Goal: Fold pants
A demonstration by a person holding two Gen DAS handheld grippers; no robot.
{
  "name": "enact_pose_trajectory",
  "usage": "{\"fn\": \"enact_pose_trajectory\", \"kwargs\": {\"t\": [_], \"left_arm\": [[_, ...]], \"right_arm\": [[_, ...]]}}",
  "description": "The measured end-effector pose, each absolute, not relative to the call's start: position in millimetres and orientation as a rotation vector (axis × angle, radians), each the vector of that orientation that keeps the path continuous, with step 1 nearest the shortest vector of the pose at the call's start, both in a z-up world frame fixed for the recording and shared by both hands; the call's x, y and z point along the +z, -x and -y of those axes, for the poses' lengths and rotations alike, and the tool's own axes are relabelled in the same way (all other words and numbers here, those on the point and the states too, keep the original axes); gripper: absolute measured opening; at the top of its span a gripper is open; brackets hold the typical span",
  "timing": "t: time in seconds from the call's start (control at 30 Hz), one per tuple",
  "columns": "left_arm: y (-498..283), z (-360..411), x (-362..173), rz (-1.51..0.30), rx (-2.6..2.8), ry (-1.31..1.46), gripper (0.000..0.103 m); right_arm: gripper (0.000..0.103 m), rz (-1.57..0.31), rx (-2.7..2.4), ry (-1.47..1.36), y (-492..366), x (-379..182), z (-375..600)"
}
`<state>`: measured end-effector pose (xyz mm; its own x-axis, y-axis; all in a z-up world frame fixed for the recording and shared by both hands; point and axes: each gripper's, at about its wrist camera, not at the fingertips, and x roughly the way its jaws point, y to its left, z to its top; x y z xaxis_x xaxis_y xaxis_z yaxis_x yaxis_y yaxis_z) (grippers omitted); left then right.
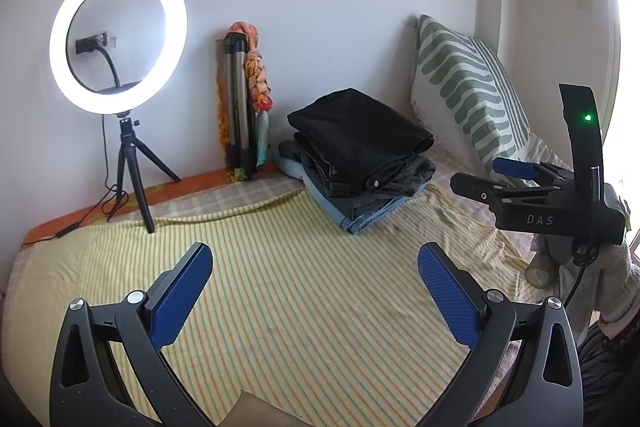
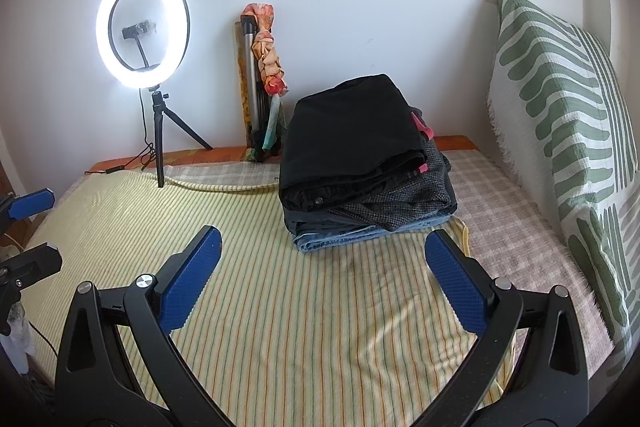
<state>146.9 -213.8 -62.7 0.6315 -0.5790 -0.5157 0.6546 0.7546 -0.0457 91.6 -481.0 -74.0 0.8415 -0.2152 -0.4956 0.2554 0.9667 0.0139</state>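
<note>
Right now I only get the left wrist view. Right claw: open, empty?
Observer: Open. The right claw holds nothing; only the striped yellow blanket shows between its pads.
Operator: Anything on the stack's far side?
Observer: Something pink-red pokes out of the stack of folded pants, just under the black top pair.
Operator: Room right of the stack?
Observer: A wide strip of checked sheet runs to the green-patterned pillow, with nothing on it.
</note>
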Motion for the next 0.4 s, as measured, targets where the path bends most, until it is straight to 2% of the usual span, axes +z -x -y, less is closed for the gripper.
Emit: {"fn": "enact_pose_trajectory", "kwargs": {"t": [0.4], "left_arm": [[-154.7,197.8,-64.8,-0.533,-0.716,-0.105,0.102]], "right_arm": [[0.103,-0.54,-0.239,-0.099,-96.7,-79.1,488.5]]}}
